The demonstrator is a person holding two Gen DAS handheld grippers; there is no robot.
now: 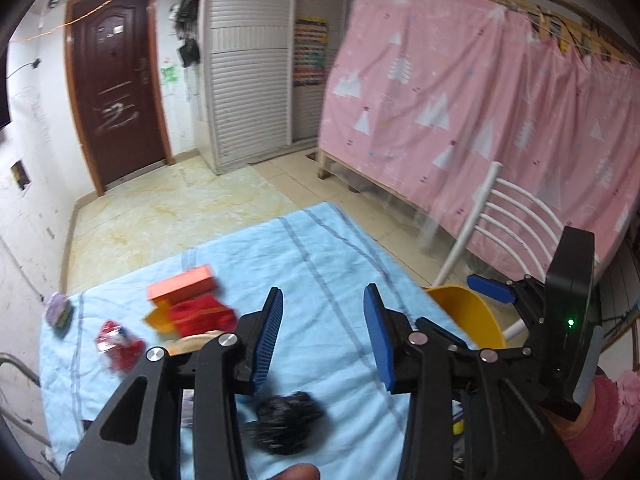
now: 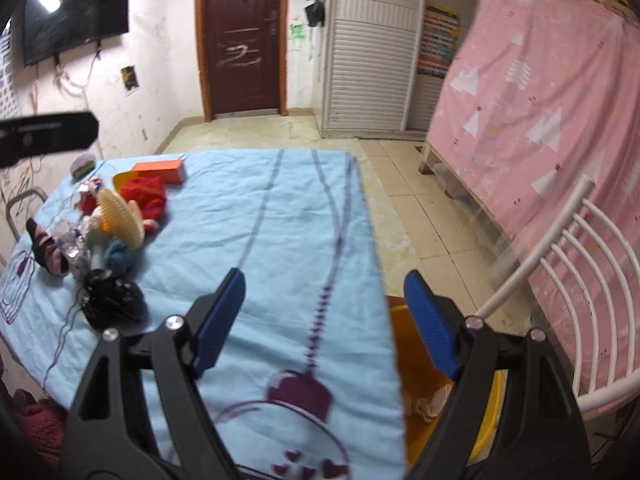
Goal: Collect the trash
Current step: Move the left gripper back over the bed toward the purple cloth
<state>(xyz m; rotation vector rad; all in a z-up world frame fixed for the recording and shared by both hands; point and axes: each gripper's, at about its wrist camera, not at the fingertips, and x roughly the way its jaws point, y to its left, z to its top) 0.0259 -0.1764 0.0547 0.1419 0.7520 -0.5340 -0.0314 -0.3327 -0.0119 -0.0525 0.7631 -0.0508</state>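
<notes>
A table with a light blue cloth (image 1: 320, 264) (image 2: 280, 208) holds a cluster of items on its left side. A black crumpled wad (image 1: 286, 420) (image 2: 112, 300) lies nearest. An orange box (image 1: 182, 284) (image 2: 160, 168), red fabric (image 1: 200, 314) (image 2: 144, 196) and a red-white wrapper (image 1: 118, 344) lie further off. My left gripper (image 1: 322, 336) is open and empty above the cloth, just beyond the black wad. My right gripper (image 2: 332, 320) is open and empty over the table's right edge, above a yellow bin (image 2: 432, 380) (image 1: 468, 316) holding crumpled paper (image 2: 426, 404).
A white metal chair (image 2: 560, 272) (image 1: 504, 216) stands right of the bin. A pink curtained bunk bed (image 1: 480, 120) (image 2: 560, 120) fills the right. A comb-like beige item (image 2: 120, 216), blue yarn (image 2: 118, 258) and a striped sock (image 2: 44, 248) lie on the cloth.
</notes>
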